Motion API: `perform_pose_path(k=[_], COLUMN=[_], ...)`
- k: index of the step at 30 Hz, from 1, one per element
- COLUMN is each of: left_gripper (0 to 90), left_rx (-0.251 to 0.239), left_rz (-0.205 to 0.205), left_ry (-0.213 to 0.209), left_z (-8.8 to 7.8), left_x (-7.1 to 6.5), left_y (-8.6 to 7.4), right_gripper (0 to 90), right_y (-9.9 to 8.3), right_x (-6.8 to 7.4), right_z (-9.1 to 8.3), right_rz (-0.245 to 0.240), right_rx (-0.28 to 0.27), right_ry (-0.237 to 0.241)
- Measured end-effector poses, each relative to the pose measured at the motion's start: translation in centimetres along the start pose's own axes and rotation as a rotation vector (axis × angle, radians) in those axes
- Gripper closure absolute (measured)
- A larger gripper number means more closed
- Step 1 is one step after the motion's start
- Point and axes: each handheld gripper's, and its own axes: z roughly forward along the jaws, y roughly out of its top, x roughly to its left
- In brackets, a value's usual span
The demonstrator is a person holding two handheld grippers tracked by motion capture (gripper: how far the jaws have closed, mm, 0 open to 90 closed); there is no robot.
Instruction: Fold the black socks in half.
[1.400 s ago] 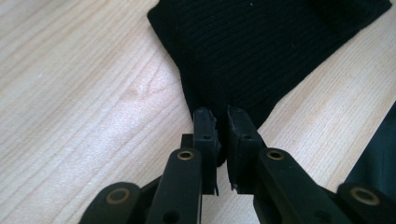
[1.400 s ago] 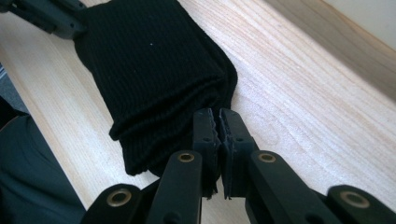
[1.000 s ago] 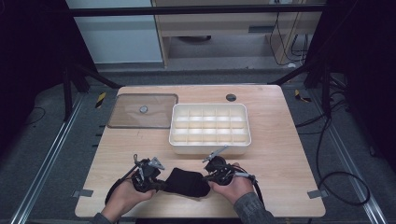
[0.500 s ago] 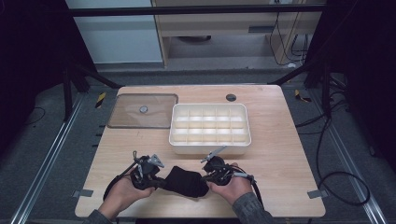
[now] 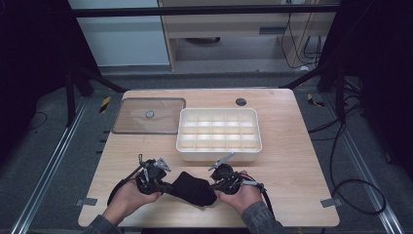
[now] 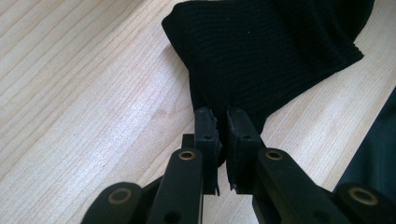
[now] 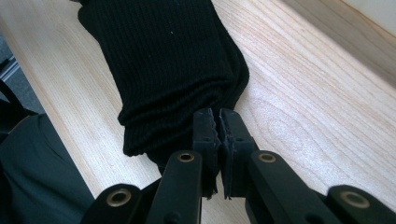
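Both my hands low at the table near edge, left hand-held gripper and right hand-held gripper each clamped on the black sock's opposite ends. No readable labels.

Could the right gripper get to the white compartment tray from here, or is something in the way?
Probably yes. The white compartment tray sits just beyond the right gripper across bare table, nothing between. But that gripper is shut on the black knitted cloth, which the left gripper also pinches, so it would drag along.
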Motion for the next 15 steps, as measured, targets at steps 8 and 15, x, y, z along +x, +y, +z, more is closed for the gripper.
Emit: perform_pose_path(k=[8, 15], left_gripper=[83.5, 83.4], left_rx=[0.001, -0.009], left_rz=[0.014, 0.038], left_ry=[-0.002, -0.002], left_z=[-0.37, -0.75], left_x=[-0.22, -0.97], left_y=[0.16, 0.66], right_gripper=[86.3, 86.4], right_y=[0.04, 0.09], right_x=[-0.01, 0.00], right_z=[0.31, 0.49], right_rz=[0.005, 0.008], right_rx=[0.003, 0.003], right_ry=[0.002, 0.003])
